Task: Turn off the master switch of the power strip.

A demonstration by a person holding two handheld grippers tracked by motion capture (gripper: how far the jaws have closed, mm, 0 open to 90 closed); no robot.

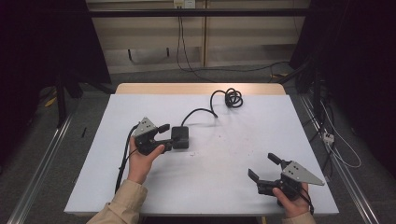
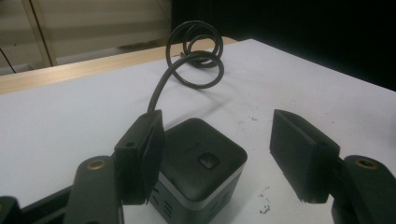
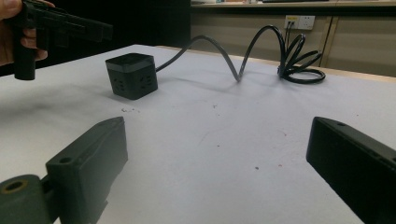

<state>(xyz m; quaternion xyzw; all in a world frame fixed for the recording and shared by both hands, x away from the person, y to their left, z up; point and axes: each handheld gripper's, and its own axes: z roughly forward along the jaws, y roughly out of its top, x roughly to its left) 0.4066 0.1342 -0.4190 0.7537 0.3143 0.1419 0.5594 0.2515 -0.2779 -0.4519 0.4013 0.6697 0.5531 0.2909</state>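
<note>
A black cube-shaped power adapter (image 1: 180,137) stands left of the middle of the white table top (image 1: 233,186). Its black cable (image 1: 201,111) runs to a coil (image 1: 232,98) near the far edge. My left gripper (image 1: 167,136) is at the cube from the left, open, jaws on either side of it. In the left gripper view the cube (image 2: 201,163) lies against the left jaw, the right jaw stands off it, and the coil (image 2: 196,56) is behind. My right gripper (image 1: 262,165) rests open and unladen at the front right. Ahead of the right gripper (image 3: 217,154) are the cube (image 3: 132,74) and the left gripper (image 3: 70,25).
The white sheet lies on a wooden table whose bare edge (image 1: 201,88) shows at the back. Small dark specks (image 3: 126,110) dot the sheet near the cube. A wall socket (image 3: 300,21) with plugged cables is behind the table. Metal rails (image 1: 42,158) run along the floor beside it.
</note>
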